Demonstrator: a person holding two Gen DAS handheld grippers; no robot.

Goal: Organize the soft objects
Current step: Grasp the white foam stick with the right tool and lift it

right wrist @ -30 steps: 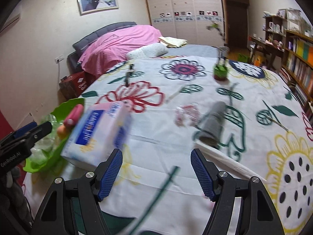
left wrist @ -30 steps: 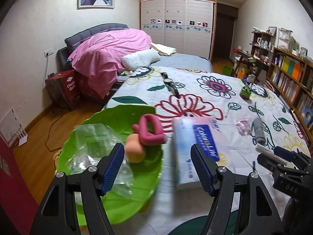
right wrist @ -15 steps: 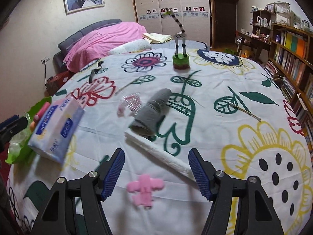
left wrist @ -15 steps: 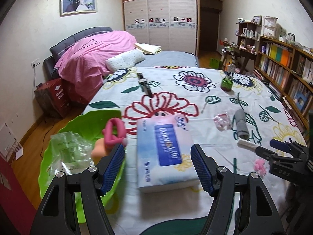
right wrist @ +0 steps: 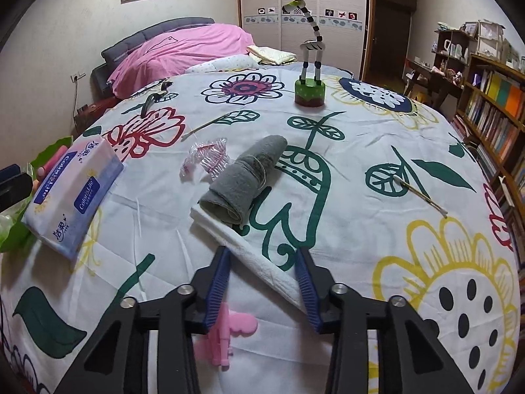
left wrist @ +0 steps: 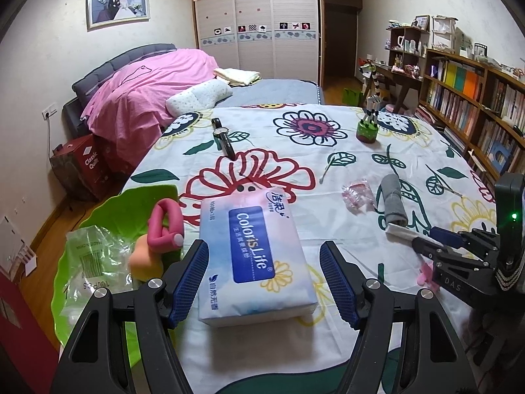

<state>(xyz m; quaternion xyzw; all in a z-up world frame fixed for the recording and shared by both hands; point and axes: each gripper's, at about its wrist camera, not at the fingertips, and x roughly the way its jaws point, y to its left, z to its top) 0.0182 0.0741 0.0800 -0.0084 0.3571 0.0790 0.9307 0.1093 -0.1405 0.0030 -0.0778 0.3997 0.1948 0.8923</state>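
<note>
Near the bench's front edge your right gripper (right wrist: 262, 282) is closing its fingers round the white cloth (right wrist: 249, 256) to lift it; left gripper (left wrist: 264, 282) open astride the tissue pack (left wrist: 254, 256)

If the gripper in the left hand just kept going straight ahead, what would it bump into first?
Most likely the tissue pack: it lies right ahead between the left gripper's open fingers, though depth is hard to judge.

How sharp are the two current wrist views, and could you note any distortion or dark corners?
Left wrist view: sharp, the tissue pack lettering readable; fisheye bends the bookshelf; corners are black. Right wrist view: equally crisp on the grey rolled cloth; the floral sheet bulges like a dome; dark corners too.
</note>
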